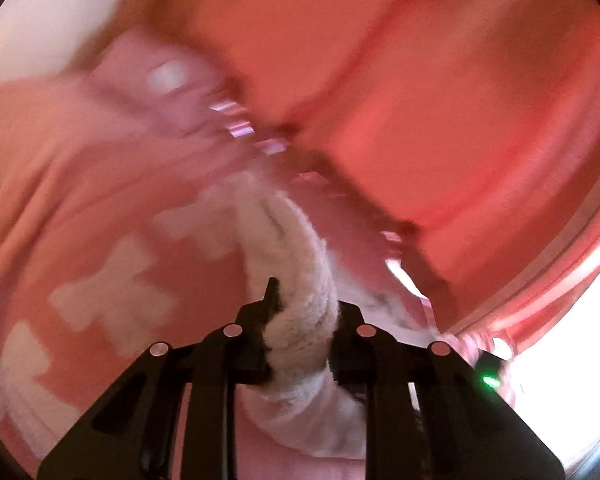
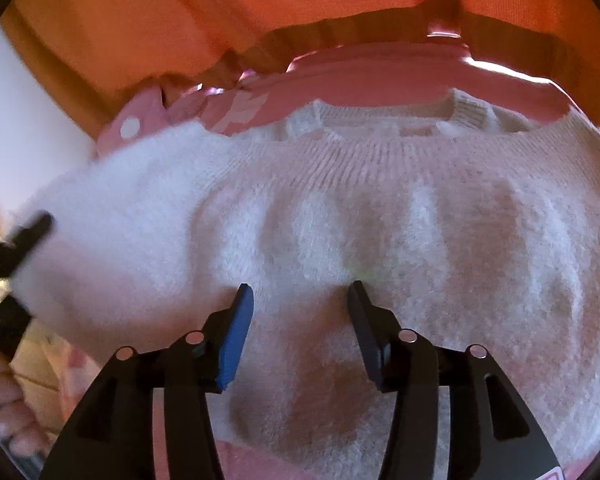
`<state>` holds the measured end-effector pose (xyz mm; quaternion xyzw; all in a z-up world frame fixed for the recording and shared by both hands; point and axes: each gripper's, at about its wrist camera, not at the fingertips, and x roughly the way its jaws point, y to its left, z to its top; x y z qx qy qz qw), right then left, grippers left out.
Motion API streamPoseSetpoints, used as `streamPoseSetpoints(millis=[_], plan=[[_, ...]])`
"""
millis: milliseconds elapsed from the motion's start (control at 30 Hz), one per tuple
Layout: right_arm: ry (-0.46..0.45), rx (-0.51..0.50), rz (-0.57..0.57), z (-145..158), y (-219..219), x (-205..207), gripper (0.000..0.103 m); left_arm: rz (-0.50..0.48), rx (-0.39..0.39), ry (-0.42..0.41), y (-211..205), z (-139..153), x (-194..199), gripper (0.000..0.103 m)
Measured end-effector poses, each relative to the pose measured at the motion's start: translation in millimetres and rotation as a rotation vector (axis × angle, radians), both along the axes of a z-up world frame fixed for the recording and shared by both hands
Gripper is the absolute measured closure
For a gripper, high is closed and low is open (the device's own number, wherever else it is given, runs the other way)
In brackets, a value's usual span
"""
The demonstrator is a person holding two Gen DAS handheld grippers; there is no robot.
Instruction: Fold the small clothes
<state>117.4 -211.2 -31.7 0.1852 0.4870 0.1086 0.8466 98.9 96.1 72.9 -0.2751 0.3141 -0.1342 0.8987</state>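
The right tool [image 2: 300, 300] is hanging open over a fluffy white sweater [image 2: 380, 232], its two tips just touching the fuzz. A pink cloth with white dots [image 2: 140, 120] is peeking out behind the sweater. The left tool [image 2: 24, 236] is pinching the sweater's sleeve.

The fuzzy sweater [image 2: 380, 216] is white with faint brownish-pink patches. Behind it lies a pink garment [image 1: 80, 200] printed with white shapes and a white dot. The backdrop cloth [image 2: 260, 0] is orange-red. The right gripper's [image 2: 300, 292] left pad [image 2: 236, 336] is blue.
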Motion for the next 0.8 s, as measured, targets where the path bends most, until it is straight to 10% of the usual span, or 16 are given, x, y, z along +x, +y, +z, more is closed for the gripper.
streamPoseSetpoints(millis=[167,333,467,600,800], plan=[[-0.045,0.084,-0.277,20,-94,-6,0.054,-0.227,0.056,-0.106,-94,31,-3,0.084],[-0.020,0.147,-0.467,16,-167,-23,0.051,-0.413,0.176,0.001,-172,-27,9,0.083],[-0.018,0.162,-0.435,17,-164,-19,0.050,-0.461,0.283,-0.009,-186,-53,-7,0.073],[-0.025,0.192,-0.324,20,-145,-8,0.038,-0.441,0.311,-0.156,-157,-12,-39,0.018],[-0.006,0.327,-0.190,19,-124,2,0.028,-0.388,0.402,-0.078,-104,-39,-53,0.010]])
